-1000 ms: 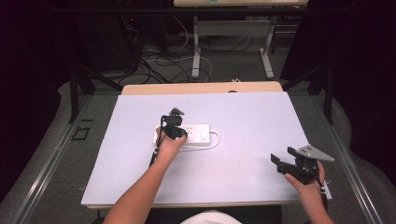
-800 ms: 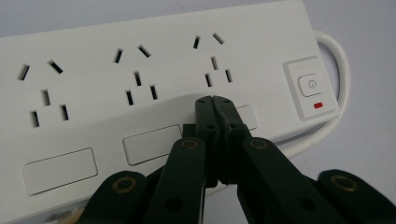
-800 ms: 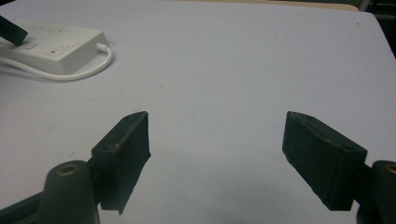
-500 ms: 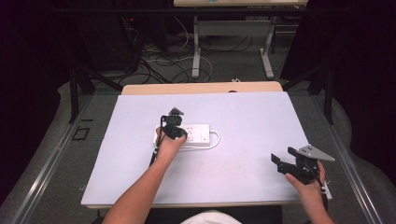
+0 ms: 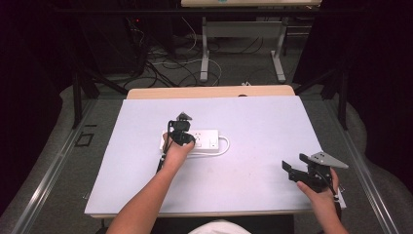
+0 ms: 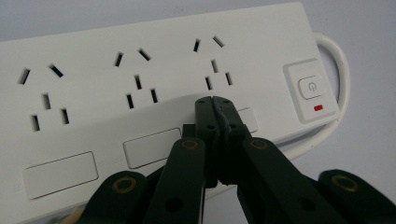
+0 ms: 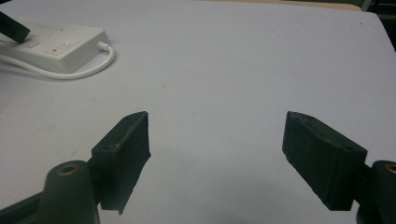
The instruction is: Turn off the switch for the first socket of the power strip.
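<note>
A white rigid-plastic power strip [image 6: 154, 93] with three sockets and a switch lay mid-table on the pale mat [image 5: 253, 165]. The left gripper [image 6: 215, 100], jaws pressed together on nothing, was poised at its top face. The right gripper [image 7: 217, 154] was held wide apart, well away. The strip was judged light, stiff and smooth-sided; it would best be gripped across its long edges.

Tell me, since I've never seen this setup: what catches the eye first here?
The white power strip at the middle of the table, its cable looped beside it. The left gripper, jaws shut, rests on it beside the power button. The right gripper hangs open near the table's right edge.
</note>
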A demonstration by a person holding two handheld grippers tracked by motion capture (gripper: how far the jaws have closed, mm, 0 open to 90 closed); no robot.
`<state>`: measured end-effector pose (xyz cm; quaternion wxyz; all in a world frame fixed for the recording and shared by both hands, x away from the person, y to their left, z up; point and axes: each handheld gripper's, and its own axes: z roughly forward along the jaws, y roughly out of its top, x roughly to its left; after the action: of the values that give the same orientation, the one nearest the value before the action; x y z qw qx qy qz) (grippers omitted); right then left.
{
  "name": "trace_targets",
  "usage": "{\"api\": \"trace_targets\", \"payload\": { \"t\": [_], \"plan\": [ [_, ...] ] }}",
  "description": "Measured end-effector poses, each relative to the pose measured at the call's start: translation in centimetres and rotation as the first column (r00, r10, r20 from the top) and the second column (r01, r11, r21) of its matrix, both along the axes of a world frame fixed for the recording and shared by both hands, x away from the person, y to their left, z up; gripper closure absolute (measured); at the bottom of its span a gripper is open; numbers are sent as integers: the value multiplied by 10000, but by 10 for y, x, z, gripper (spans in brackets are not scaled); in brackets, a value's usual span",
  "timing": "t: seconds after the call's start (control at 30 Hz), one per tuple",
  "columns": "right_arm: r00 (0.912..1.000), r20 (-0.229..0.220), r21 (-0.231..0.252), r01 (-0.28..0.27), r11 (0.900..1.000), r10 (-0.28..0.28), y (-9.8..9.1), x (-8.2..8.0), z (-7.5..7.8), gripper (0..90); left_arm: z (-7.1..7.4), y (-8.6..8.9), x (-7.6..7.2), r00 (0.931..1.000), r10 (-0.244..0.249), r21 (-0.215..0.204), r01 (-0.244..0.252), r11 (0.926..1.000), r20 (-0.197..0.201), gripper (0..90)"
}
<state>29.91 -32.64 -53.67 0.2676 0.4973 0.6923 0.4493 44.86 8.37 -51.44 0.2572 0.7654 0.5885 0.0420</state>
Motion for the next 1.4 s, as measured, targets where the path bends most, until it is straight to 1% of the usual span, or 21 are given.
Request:
{"api": "trace_targets", "payload": {
  "t": [0.1, 0.13, 0.17, 0.2, 0.27, 0.57, 0.87, 1.17, 1.2, 1.33, 1.4],
  "plan": [
    [10000, 33, -33, -46, 10000, 47, -1, 1, 0, 224, 0, 0, 0, 10000, -35, 18, 35, 10000, -34, 897],
    [10000, -22, -74, -43, 10000, 42, -1, 0, 0, 224, 0, 0, 0, 10000, -35, 18, 35, 10000, -34, 897],
    [10000, 44, -30, -49, 10000, 49, 0, 1, 0, 224, 0, 0, 0, 10000, -39, 25, 39, 10000, -33, 898],
    [10000, -22, -75, -44, 10000, 43, -1, 0, 0, 224, 0, 0, 0, 10000, -39, 25, 39, 10000, -33, 897],
    [10000, 36, -27, -48, 10000, 48, 0, 1, 0, 224, 0, 0, 0, 10000, -43, 14, 43, 10000, -11, 897],
    [10000, -52, 72, 8, 10000, -7, 1, 0, 0, 224, 1, 0, 0, 10000, -54, 50, 53, 10000, 73, 897],
    [9999, -112, 55, 42, 10000, -41, 1, 0, 0, 224, 4, 2, -1, 9999, -51, 26, 51, 10000, 134, 895],
    [10000, -96, 30, 25, 10000, -25, 0, 0, 0, 224, 10, 3, -4, 9993, -205, -115, 209, 9997, 300, 884],
    [10000, -97, 31, 19, 10000, -19, 0, 0, 0, 224, 10, 2, -5, 9991, -215, -157, 220, 9996, 366, 881],
    [10000, -94, 28, 19, 10000, -19, 0, 0, 0, 224, 14, 1, -7, 9983, -376, -110, 381, 9992, 435, 877],
    [10000, -91, 31, 19, 10000, -18, 0, 0, 0, 224, 17, 0, -8, 9973, -459, -92, 465, 9989, 565, 872]
  ]
}}
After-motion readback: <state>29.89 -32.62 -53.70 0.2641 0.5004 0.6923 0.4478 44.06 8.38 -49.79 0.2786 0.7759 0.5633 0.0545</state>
